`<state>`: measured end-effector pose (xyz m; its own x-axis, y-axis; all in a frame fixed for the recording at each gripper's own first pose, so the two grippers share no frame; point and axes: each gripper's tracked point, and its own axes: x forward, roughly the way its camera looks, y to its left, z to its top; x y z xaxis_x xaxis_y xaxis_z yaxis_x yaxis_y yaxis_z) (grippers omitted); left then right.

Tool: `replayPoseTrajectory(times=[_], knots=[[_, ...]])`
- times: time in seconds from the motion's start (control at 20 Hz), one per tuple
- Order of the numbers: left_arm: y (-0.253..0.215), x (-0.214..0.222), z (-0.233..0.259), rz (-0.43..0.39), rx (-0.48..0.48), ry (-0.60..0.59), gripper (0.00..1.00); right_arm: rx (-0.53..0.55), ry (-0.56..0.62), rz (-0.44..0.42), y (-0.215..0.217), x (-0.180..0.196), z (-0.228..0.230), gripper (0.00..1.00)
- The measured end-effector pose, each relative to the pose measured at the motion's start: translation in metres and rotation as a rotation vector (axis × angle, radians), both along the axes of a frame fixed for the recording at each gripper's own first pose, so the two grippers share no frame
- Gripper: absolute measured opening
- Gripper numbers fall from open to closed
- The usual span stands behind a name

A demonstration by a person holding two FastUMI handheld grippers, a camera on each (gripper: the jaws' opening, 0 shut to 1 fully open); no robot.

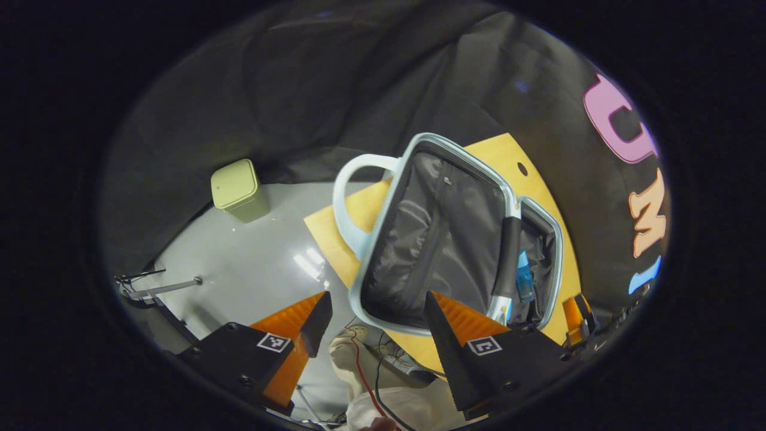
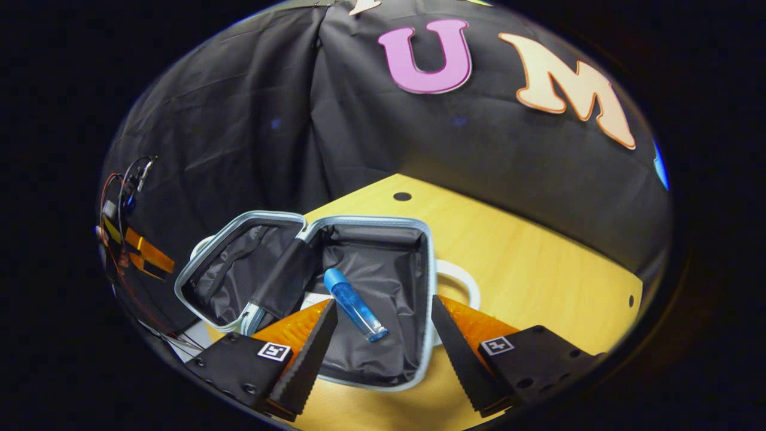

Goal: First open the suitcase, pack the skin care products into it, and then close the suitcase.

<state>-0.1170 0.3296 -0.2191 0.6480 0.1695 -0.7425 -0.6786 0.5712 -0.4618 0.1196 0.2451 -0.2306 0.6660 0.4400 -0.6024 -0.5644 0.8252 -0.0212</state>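
Suitcase: the suitcase (image 2: pixel 335 299) is seen lying open on the bench (image 2: pixel 538 263), its 2 halves spread flat and joined by a black hinge strip (image 2: pixel 284 278); both halves are lined in dark fabric and edged with a pale blue rim.
Contents: 1 blue bottle (image 2: pixel 354 304) is seen lying on its side in the half nearer the white handle (image 2: pixel 464 281), cap end toward the hinge; in the left gripper view the same bottle (image 1: pixel 525 278) is seen in the far half, just beside the hinge.
Left gripper: the left gripper (image 1: pixel 377 317) is held above the near edge of the suitcase (image 1: pixel 443 239); its jaws are spread wide and nothing is held.
Right gripper: the right gripper (image 2: pixel 383 326) is held over the half with the bottle; its jaws are spread wide, nothing is gripped, and the bottle lies between and beyond them.
Surroundings: a pale green bin (image 1: pixel 238 188) is seen on the grey floor (image 1: pixel 251 257), well apart from the bench (image 1: pixel 341 233).
Edges: open bench surface is seen beyond the handle side, up to the black cloth wall (image 2: pixel 299 120).
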Motion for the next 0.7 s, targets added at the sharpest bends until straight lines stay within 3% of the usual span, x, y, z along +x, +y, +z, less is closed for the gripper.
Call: replayPoseTrajectory(times=[0.2,0.35,0.4,0.45,0.65,0.7], knots=[[0.037,0.007,-0.012,0.021,-0.03,-0.022,0.91,0.016,-0.036,-0.128,-0.048,-0.006,0.021,0.96],[0.065,0.013,-0.025,0.043,-0.053,-0.032,0.91,0.013,-0.029,-0.235,-0.091,-0.012,0.026,0.99],[0.071,0.019,-0.028,0.047,-0.058,-0.037,0.87,0.013,-0.025,-0.264,-0.103,-0.014,0.027,0.99],[0.078,0.023,-0.028,0.046,-0.066,-0.044,0.96,0.007,-0.028,-0.289,-0.117,-0.017,0.027,0.96],[0.099,0.043,-0.034,0.04,-0.09,-0.067,0.85,-0.019,-0.044,-0.366,-0.156,-0.024,0.034,0.96],[0.101,0.049,-0.035,0.035,-0.099,-0.074,0.77,-0.021,-0.049,-0.383,-0.164,-0.025,0.037,0.96]])
